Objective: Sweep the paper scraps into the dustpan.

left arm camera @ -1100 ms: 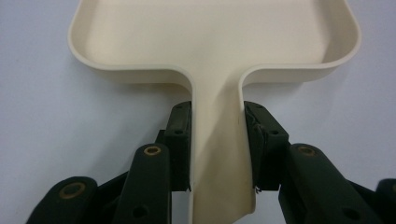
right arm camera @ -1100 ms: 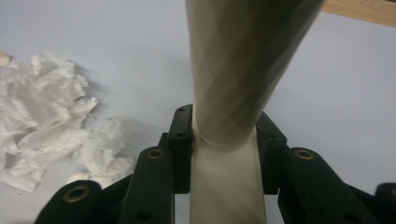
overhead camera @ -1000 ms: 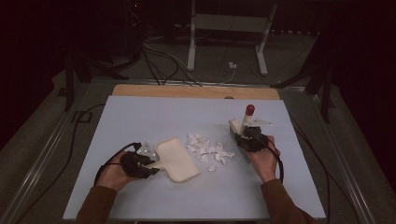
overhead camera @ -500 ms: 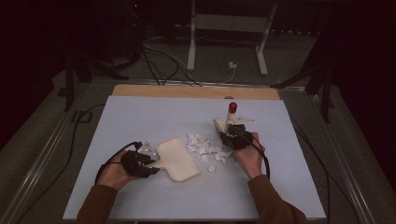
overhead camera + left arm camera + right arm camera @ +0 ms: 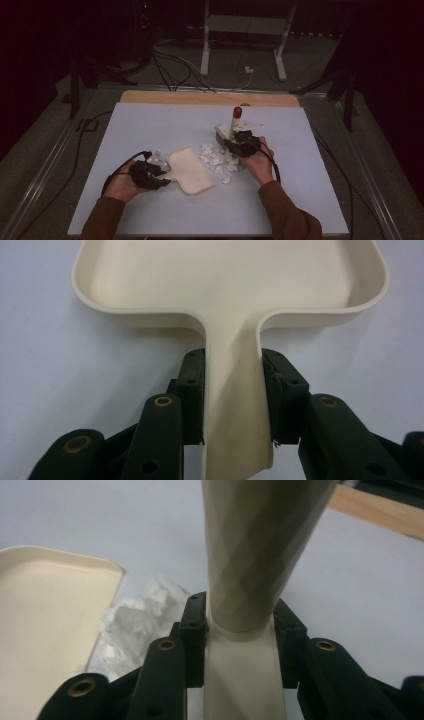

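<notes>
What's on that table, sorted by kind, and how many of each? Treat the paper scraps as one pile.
Dustpan: 1
Brush: 1
Paper pile: 1
Tongs: 2, left shut on the dustpan, right shut on the brush
Total: 5

Brown sleeves [image 5: 287, 212], black grippers [image 5: 232, 390] with brass-ringed pivots (black cables [image 5: 112, 175] trailing).

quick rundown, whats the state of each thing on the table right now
dustpan: flat on the table, empty, handle clamped in the left tongs
brush: handle upright, red tip on top, gripped by the right tongs
paper scraps: loose pile on the table, between dustpan and brush, not yet swept in
table: pale top
</notes>
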The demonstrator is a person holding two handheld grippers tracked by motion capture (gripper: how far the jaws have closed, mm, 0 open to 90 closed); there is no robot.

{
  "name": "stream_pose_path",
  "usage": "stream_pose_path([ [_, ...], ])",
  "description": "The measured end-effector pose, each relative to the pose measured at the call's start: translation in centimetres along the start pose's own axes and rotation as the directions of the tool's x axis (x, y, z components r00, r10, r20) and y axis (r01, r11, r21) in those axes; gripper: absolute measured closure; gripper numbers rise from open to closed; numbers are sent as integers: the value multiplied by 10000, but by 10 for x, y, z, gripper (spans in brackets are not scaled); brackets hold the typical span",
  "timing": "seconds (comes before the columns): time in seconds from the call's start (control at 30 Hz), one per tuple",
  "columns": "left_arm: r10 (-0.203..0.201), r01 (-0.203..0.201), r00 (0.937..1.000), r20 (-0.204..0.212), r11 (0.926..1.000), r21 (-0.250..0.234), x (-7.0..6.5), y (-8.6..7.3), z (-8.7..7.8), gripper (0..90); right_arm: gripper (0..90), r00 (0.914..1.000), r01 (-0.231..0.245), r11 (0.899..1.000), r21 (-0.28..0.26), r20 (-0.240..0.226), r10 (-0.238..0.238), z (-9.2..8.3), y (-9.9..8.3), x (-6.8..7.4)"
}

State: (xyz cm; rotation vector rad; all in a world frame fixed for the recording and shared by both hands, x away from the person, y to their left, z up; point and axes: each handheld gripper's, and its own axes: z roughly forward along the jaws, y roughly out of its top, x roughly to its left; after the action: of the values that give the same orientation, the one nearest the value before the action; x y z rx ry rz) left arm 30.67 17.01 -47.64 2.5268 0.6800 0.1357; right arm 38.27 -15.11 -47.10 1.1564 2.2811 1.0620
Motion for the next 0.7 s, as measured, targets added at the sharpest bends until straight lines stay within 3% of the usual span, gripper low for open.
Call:
stream_pose_path([
  [0.23,6,-6,10000,53,10000,13,1,0,0,665,672,9910,1248,9921,-119,-467,-1252,7,3,13],
  [0.43,9,-10,10000,61,10000,20,2,0,1,665,672,9718,2073,9781,-201,-1106,-2083,7,3,25],
  [0.7,-5,5,10000,75,10000,-13,2,1,3,665,672,9474,2328,9717,-389,-2164,-2357,4,2,34],
])
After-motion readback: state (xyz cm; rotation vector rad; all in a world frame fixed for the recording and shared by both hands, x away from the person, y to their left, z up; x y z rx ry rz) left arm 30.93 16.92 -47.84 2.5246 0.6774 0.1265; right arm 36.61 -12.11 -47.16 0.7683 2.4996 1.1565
